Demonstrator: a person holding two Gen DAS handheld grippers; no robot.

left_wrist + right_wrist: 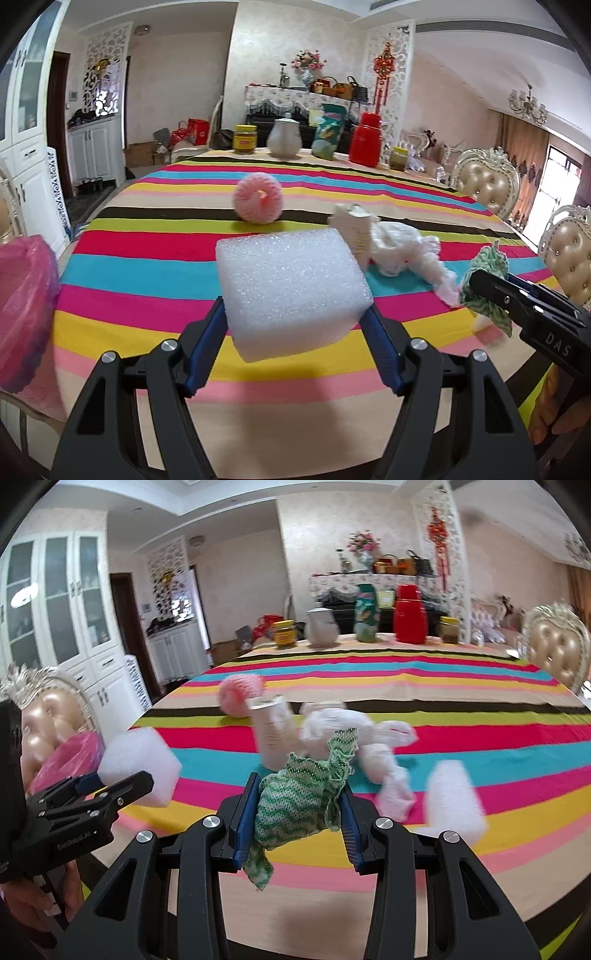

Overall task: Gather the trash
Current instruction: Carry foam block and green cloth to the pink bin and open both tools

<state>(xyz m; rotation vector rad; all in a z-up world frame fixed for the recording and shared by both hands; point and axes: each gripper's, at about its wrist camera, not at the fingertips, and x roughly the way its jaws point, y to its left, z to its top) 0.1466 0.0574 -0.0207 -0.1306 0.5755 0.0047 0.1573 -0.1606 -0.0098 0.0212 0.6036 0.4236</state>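
A white foam block (291, 291) is held up above the striped cloth. A crumpled green knitted net (299, 805) is also lifted. On the cloth lie a pink net ball (258, 202), a white paper cup (356, 232) on its side, a crumpled white bag (406, 251), and another foam piece (456, 797), perhaps, as it is blurred.

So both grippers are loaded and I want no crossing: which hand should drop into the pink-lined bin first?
Left, probably: the left gripper with its white foam block is beside the pink-lined bin.

left claw (295, 321) clamped, right claw (295, 805) clamped
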